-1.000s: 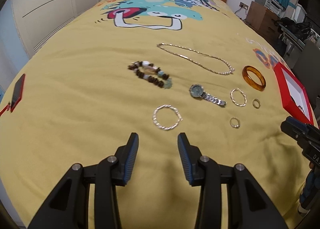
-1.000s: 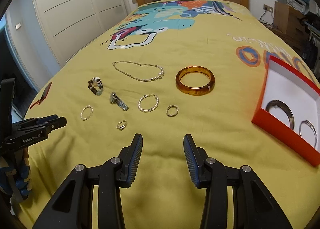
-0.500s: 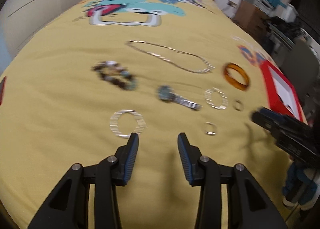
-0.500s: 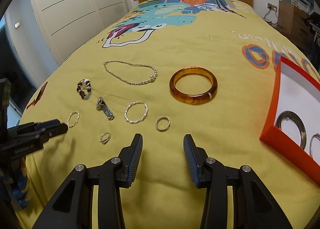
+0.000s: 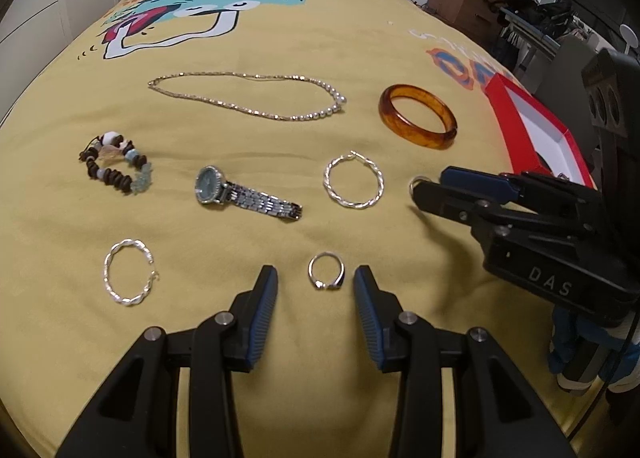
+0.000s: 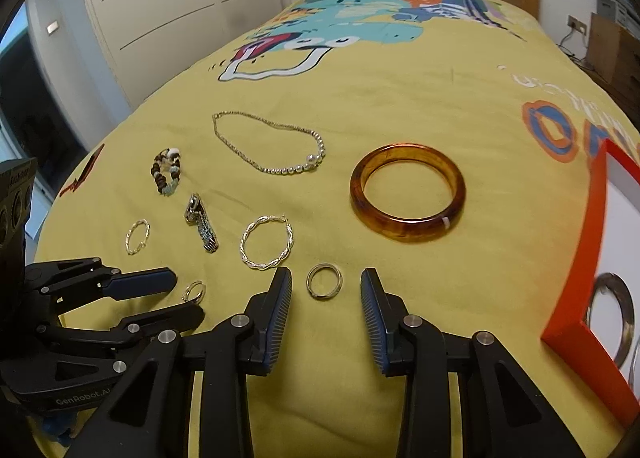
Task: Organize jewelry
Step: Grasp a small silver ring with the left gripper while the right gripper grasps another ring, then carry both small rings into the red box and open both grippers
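Both grippers are held released, each straddling a ring on the bed: the stone ring (image 5: 326,276) lies between the left gripper (image 5: 316,290) jaws, the plain band (image 6: 324,281) between the right gripper (image 6: 325,290) jaws, seemingly lined up for pinching.

Plain ring (image 6: 324,281) on yellow bedspread (image 6: 400,98) between spread jaws of right gripper (image 6: 325,283).

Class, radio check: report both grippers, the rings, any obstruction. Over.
Left gripper open around small ring. Right gripper open around plain ring. Neither gripped. Nothing in the way.
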Demonstrator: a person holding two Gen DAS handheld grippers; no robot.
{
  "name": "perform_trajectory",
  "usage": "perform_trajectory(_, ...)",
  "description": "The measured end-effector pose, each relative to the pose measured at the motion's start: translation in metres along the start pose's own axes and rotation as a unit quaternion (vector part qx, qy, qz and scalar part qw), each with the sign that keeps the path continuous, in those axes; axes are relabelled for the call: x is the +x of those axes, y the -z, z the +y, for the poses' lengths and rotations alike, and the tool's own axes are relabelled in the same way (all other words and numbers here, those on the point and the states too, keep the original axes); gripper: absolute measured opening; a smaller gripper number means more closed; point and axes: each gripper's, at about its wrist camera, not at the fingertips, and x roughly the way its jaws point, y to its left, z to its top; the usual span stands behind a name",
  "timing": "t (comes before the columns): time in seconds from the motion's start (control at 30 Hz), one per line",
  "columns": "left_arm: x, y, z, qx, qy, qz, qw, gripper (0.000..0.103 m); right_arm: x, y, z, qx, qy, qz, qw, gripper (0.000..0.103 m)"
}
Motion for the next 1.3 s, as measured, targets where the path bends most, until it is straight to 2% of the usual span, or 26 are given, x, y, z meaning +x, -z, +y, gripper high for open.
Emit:
perform_trajectory(0.1, 0.006, 0.001, -0.002, 0.007, -0.006, 0.002, 1.0000, 0.035, 0.007, 0.001, 0.002, -0.013, 0.003, 0.007, 1.000, 0.034)
perform_trajectory(0.2, 0.010, 0.003, -0.003, 0.013, -0.010, 0.003, 0.9999, 0.027, 0.012, 0.004, 0.004, -0.024, 0.007, 0.014, 1.000, 0.020)
perform_trajectory(0.3, 0.010, 0.003, -0.005, 0.018, -0.004, 0.005, 0.9998, 0.018, 0.013, 0.007, 0.006, -0.033, 0.009, 0.016, 0.999, 0.020)
perform_trajectory(0.57, -0.001, 0.003, -0.007, 0.015, -0.008, -0.003, 0.9999, 0.018, -0.009, 0.011, 0.004, -0.016, 0.004, -0.003, 1.000, 0.019)
perform_trajectory(0.9, -0.032, 0.011, -0.020, 0.025, -0.004, -0.015, 0.9996, 0.018, -0.072, 0.027, -0.008, 0.026, 0.011, -0.040, 0.999, 0.019)
perform_trajectory(1.07, -0.047, 0.010, -0.042, 0.039, 0.014, -0.022, 0.9989, 0.017, -0.104, 0.044, -0.020, 0.047, 0.029, -0.055, 0.997, 0.019)
perform_trajectory(1.3, -0.054, -0.011, -0.104, 0.088, 0.056, -0.033, 0.9940, 0.018, -0.147, 0.069, -0.064, 0.084, 0.073, -0.072, 0.991, 0.019)
